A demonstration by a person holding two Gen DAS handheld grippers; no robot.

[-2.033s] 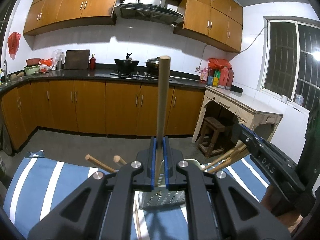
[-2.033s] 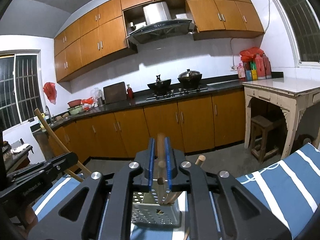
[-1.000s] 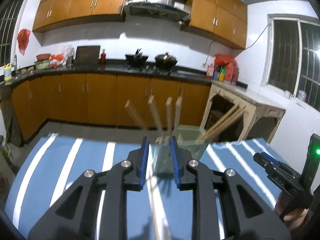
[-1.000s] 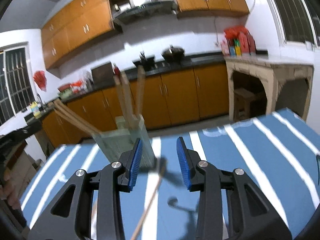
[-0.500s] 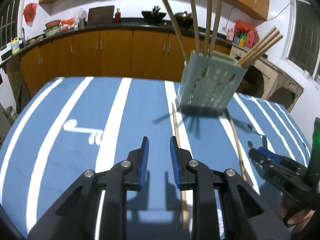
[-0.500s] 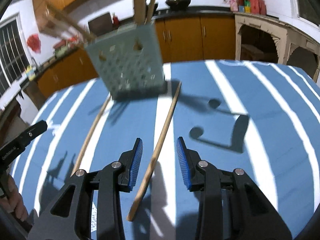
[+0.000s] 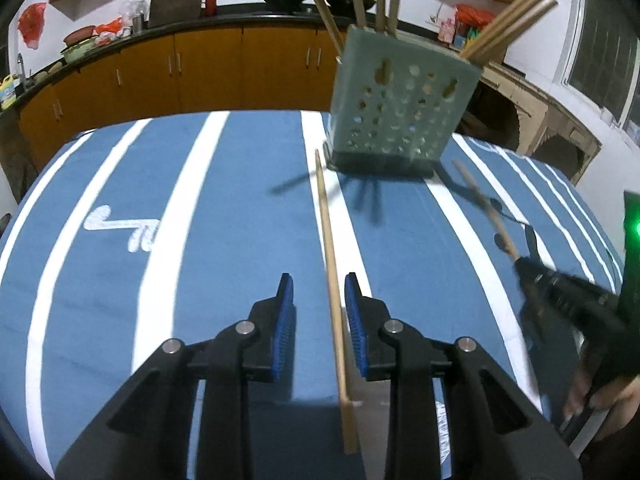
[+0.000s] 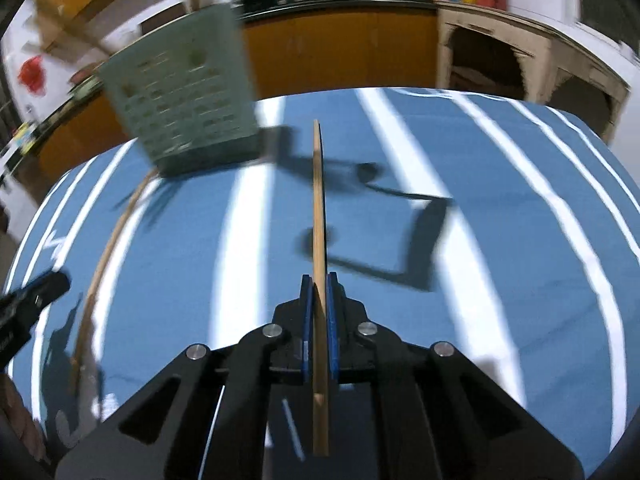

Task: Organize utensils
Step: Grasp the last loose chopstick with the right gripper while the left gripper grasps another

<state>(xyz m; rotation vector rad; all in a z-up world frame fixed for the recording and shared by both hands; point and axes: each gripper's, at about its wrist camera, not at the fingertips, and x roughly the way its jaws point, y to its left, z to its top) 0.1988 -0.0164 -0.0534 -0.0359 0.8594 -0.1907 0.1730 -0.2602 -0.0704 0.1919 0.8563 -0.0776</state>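
A pale green perforated utensil holder [image 7: 404,108] stands on the blue striped cloth and holds several wooden chopsticks. It also shows blurred in the right wrist view [image 8: 180,100]. My left gripper [image 7: 319,294] is open, with a loose wooden chopstick [image 7: 330,248] lying on the cloth between its jaws. My right gripper [image 8: 319,292] is shut on a second wooden chopstick [image 8: 318,200], which points forward toward the holder. In the left wrist view the right gripper [image 7: 532,276] grips that chopstick [image 7: 484,208] at the right.
The table is covered by a blue cloth with white stripes [image 7: 180,220]. Kitchen cabinets [image 7: 200,72] and a countertop with pots stand behind. A stone side table [image 7: 540,120] stands at the right. The left gripper's chopstick [image 8: 108,248] shows at the left of the right wrist view.
Both grippers dropped toward the table. My left gripper moved over the left chopstick so it lies between the jaws. My right gripper closed on the right chopstick.
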